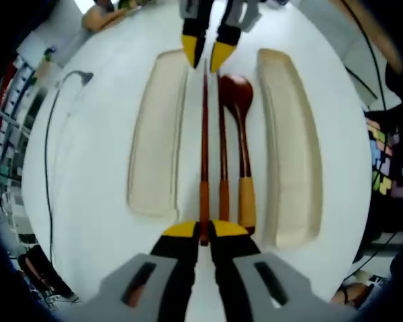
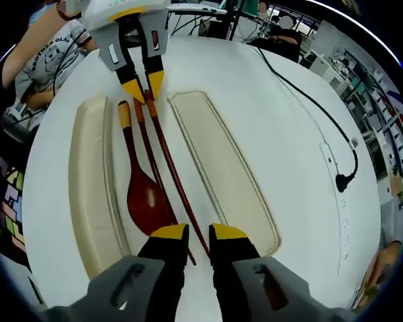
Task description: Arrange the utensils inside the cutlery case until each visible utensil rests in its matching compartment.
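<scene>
**One chopstick spanned end to end by both grippers, case halves waiting on either side**

Because the chopstick (image 1: 204,134) nearest the shallower case half runs straight along the left gripper's line of sight, its long axis joins the two grippers: the left gripper (image 1: 203,231) has its yellow-tipped jaws closed around the orange handle end, and the right gripper (image 2: 190,236) meets the thin tip end, its jaws set narrowly either side of the stick. Whether the right one actually pinches the tip or only brackets it cannot be told. In the right gripper view the left gripper's pinch on the handle looks firm.

Just beside that stick lies the second chopstick (image 1: 223,141), parallel, and next to it the dark red spoon (image 1: 239,121) with its bowl toward the right gripper and its yellow handle end toward the left. All three rest on the white table (image 1: 87,168), between the two cream-coloured halves of the cutlery case.

The tray half (image 1: 156,134) lies on the chopstick's side, the other case half (image 1: 289,147) beyond the spoon. Both appear to hold nothing; no utensil is yet in a compartment. Judging from this, the coming move is a two-handed lift sideways toward the near half, keeping the stick level. A black cable (image 2: 309,100) crosses the table well apart from the case.
</scene>
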Motion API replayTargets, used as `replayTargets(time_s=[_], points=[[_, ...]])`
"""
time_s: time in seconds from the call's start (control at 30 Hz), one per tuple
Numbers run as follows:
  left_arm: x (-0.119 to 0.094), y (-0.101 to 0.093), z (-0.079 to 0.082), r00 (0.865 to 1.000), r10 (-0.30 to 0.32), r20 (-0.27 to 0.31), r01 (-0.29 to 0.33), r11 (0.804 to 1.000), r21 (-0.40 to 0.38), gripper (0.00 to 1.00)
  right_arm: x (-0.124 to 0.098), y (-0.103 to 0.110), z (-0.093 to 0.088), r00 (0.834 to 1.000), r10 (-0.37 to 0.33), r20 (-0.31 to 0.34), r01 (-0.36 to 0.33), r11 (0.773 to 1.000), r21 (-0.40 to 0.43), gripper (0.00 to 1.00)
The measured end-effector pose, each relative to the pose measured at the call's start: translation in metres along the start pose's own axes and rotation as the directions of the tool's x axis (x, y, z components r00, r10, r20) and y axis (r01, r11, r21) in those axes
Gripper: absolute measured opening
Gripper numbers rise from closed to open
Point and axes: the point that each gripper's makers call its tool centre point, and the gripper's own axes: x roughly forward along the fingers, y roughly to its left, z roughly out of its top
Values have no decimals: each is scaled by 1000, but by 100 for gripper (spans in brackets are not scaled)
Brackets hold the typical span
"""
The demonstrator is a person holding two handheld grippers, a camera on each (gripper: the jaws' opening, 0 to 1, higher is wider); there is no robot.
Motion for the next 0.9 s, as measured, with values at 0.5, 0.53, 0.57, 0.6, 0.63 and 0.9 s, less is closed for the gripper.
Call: replayTargets(time_s=[0.5, 0.53, 0.57, 0.6, 0.63, 0.9], points=[[2, 2, 2, 998, 23, -52, -20, 998, 56, 6, 3, 11, 4, 1000, -19, -12, 15, 966, -258, 2], [1, 2, 2, 998, 35, -48, -32, 997, 65, 6, 2, 10, 4, 1000, -8, -13, 5, 975, -223, 2], [1, 1, 2, 998, 45, -42, -43, 997, 64, 6, 2, 9, 5, 1000, -4, -8, 2, 977, -213, 2], [1, 2, 2, 998, 54, -32, -52, 997, 61, 6, 2, 8, 5, 1000, 1, -5, -2, 976, -218, 2], [1, 3, 2, 998, 59, -20, -58, 997, 58, 6, 2, 8, 4, 1000, 4, -1, -4, 976, -218, 2], [0, 5, 2, 996, 61, 67, -66, 995, 72, 5, 2, 9, 6, 999, -17, 49, 30, 963, -267, 1]])
